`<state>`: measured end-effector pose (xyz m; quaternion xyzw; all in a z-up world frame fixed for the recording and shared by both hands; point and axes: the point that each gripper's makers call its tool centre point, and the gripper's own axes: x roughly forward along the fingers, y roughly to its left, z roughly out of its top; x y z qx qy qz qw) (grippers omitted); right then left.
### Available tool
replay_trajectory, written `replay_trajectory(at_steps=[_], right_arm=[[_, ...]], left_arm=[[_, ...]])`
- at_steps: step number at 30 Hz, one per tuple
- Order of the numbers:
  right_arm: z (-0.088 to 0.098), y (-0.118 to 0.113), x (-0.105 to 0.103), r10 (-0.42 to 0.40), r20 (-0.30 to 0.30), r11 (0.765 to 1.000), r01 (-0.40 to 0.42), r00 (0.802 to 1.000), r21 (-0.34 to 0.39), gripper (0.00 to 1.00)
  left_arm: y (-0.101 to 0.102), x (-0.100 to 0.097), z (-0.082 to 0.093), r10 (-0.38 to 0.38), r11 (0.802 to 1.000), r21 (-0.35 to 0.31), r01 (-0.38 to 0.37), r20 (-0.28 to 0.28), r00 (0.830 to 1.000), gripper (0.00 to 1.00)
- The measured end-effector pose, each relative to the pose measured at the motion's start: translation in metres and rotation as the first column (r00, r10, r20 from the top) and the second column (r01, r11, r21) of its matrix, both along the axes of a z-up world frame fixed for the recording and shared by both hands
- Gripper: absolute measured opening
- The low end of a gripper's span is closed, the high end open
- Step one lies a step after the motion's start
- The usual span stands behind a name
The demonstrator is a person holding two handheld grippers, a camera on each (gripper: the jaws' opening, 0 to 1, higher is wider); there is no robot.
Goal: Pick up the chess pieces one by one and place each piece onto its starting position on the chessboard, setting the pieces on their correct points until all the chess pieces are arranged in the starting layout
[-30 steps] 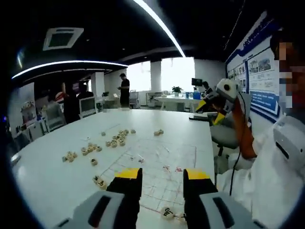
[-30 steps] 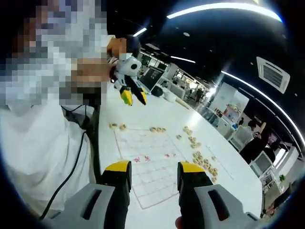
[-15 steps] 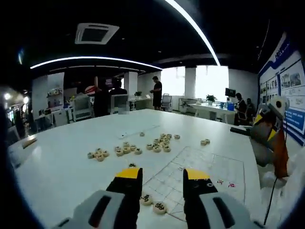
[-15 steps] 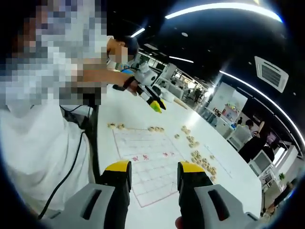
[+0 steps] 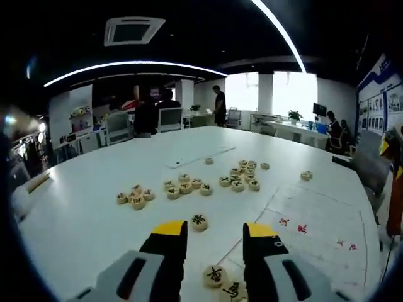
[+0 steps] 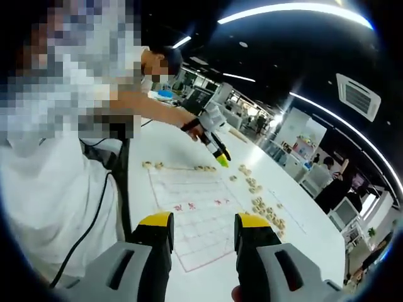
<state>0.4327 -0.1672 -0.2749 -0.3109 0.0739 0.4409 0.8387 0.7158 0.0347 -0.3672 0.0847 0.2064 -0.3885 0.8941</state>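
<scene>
Your left gripper (image 5: 215,231) is approaching loose xiangqi pieces with jaws open and empty; two pieces (image 5: 224,282) lie between them at the board's (image 5: 327,221) edge, another (image 5: 199,221) just ahead. Your right gripper (image 6: 203,223) hangs open above the board. Next, lower the left jaws around one disc only and close.
</scene>
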Motion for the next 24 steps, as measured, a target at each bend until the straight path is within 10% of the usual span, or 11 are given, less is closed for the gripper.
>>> replay_trajectory(at_steps=[10,13,24], right_arm=[[-0.002,-0.001,0.002,-0.006,-0.001,1.000,0.006,1.000,-0.005,0.39],[-0.002,0.001,0.001,0.003,-0.002,1.000,-0.003,1.000,-0.010,0.39],[-0.005,0.001,0.004,-0.006,-0.010,1.000,0.006,1.000,-0.013,0.39]], left_arm=[[-0.011,0.037,-0.036,0.077,0.997,0.013,-0.076,-0.056,0.996,0.34],[-0.010,0.040,-0.043,0.101,0.995,0.016,-0.100,-0.063,0.993,0.20],[-0.007,0.024,-0.020,0.064,0.998,-0.009,-0.064,-0.029,0.998,0.19]])
